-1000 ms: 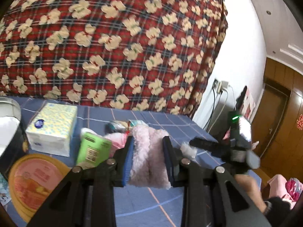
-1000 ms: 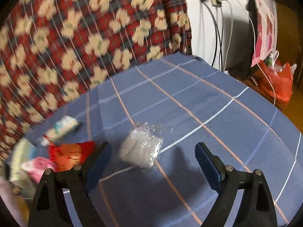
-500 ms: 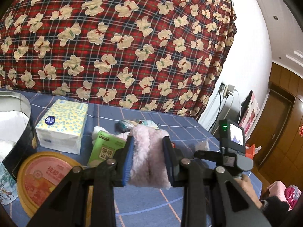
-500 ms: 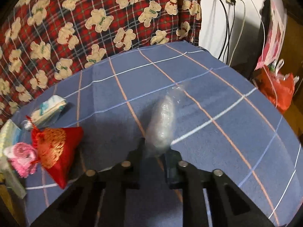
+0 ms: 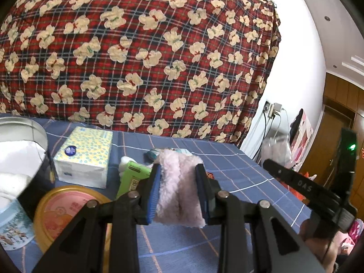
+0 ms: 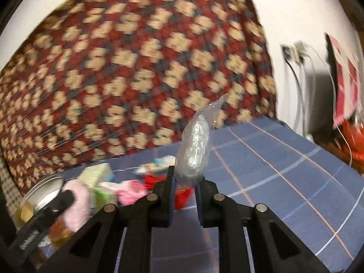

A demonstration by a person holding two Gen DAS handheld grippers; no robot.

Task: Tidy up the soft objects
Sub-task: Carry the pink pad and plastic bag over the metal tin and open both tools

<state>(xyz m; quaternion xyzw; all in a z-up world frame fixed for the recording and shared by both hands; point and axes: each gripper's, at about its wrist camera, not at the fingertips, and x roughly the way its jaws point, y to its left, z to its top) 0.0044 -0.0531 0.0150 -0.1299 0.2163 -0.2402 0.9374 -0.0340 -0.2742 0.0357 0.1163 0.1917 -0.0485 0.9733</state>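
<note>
**Both grippers loaded, nothing put away yet**

The left gripper (image 5: 178, 191) is closed narrowly on a pink fluffy cloth (image 5: 179, 188), which is squeezed between its 2 blue pads and held above the blue checked cover (image 5: 227, 170); the right gripper (image 6: 184, 195) is pinched tight on a small clear plastic bag (image 6: 193, 150) with something white and soft inside, and the bag stands up above the fingers, off the surface.

So 2 soft things are lifted, but I judge neither is placed yet; the round metal tin (image 5: 22, 132) at the left edge seems the likely container, with white material already inside it, though I cannot tell what that is.

Much is left on the cover: a tissue pack (image 5: 85, 154) just beside the tin, a green packet (image 5: 133, 177) behind the left fingers, a red pouch (image 6: 157, 179) and a pink knitted thing (image 6: 130, 192) near the middle; the orange lid (image 5: 66, 213) lies in front of the tin.

The right view is blurred, so small things there are uncertain.
</note>
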